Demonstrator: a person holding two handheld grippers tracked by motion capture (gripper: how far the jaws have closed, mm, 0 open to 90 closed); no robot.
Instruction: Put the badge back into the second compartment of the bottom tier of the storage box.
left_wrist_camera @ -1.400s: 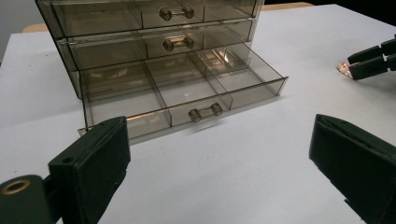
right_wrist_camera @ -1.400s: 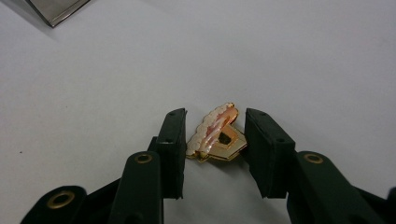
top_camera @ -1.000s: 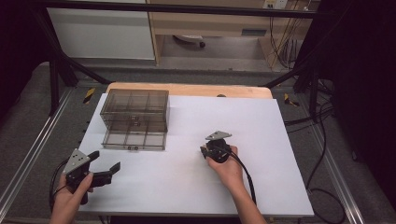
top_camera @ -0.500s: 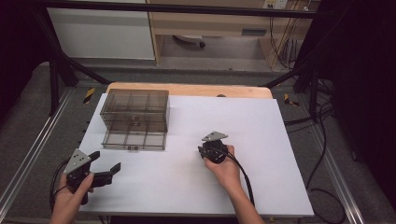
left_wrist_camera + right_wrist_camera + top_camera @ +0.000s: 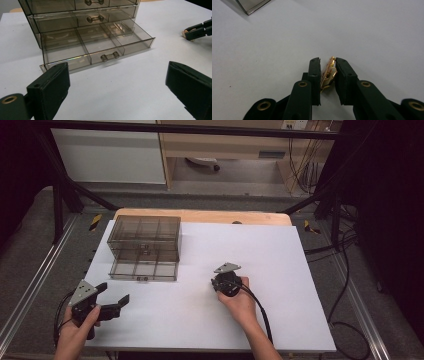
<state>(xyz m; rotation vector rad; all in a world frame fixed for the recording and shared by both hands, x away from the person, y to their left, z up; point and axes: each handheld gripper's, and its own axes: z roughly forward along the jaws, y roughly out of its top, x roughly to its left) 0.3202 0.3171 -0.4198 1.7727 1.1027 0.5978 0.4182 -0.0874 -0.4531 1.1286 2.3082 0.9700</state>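
Table: I see the white table top [image 5: 280,270] in the high view, with a wooden edge along its far side.

Drawer cabinet: a smoky clear plastic drawer cabinet [image 5: 144,247] stands at the far left of the table. It sits where it sat a second ago.

Bottom drawer: the bottom drawer [image 5: 95,47] is pulled out toward me, as it was before. The left gripper view shows it split into compartments, with a small barbell-shaped handle [image 5: 109,56] on its front — I see nothing lying in the compartments.

Left gripper: my left gripper [image 5: 114,300] is near the table's near left corner, in front of the cabinet and well apart from it. Its jaws stand wide apart with nothing between them. I see no change in place from a second ago.

Right gripper: my right gripper [image 5: 216,283] is near the middle of the table, right of the open drawer. Over the last second it has shifted slightly leftward, toward the cabinet. Its jaws are closed on the clip.

Gold clip: a small gold metal clip [image 5: 329,73] is pinched between the right jaws, standing on edge — its tip pokes out past the jaw ends. The left gripper view catches it too, low over the table at the right [image 5: 185,34].
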